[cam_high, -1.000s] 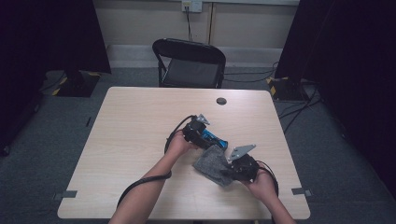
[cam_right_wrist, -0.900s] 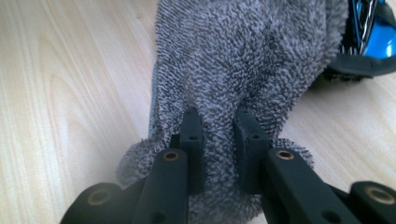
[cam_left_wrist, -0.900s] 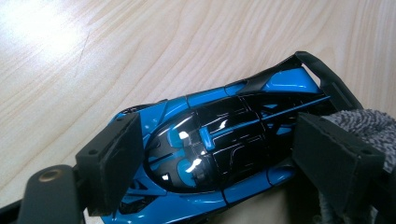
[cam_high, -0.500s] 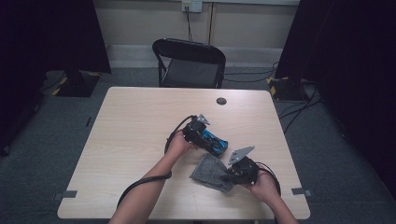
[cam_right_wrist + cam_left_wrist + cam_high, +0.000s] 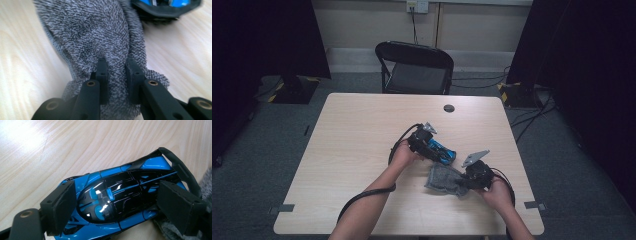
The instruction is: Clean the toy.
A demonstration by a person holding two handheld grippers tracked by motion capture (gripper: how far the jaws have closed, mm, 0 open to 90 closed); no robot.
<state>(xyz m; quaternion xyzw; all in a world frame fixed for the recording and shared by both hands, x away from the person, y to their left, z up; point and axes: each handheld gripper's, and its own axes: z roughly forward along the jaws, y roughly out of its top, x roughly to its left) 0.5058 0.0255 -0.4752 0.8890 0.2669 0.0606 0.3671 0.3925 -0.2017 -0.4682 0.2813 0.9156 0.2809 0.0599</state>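
Note:
A blue and black toy car (image 5: 117,195) rests on the wooden table (image 5: 357,135), right of centre. My left gripper (image 5: 120,206) is shut on it, one pad on each flank of its body; in the high view this gripper (image 5: 432,147) points right with the toy car (image 5: 444,152) at its tip. Just in front of the car lies a crumpled grey cloth (image 5: 442,179). My right gripper (image 5: 117,75) pinches a fold of the grey cloth (image 5: 95,32) between nearly touching pads. The car's tail (image 5: 165,6) shows beyond the cloth.
A small black round disc (image 5: 449,108) lies near the table's far edge. A black folding chair (image 5: 414,65) stands behind the table. Cables trail from both grippers over the table's near edge. Dark curtains and floor cables flank the table.
The right gripper has shifted slightly with the grey cloth, and the cloth's folds have changed shape. The left gripper and the car have stayed still.

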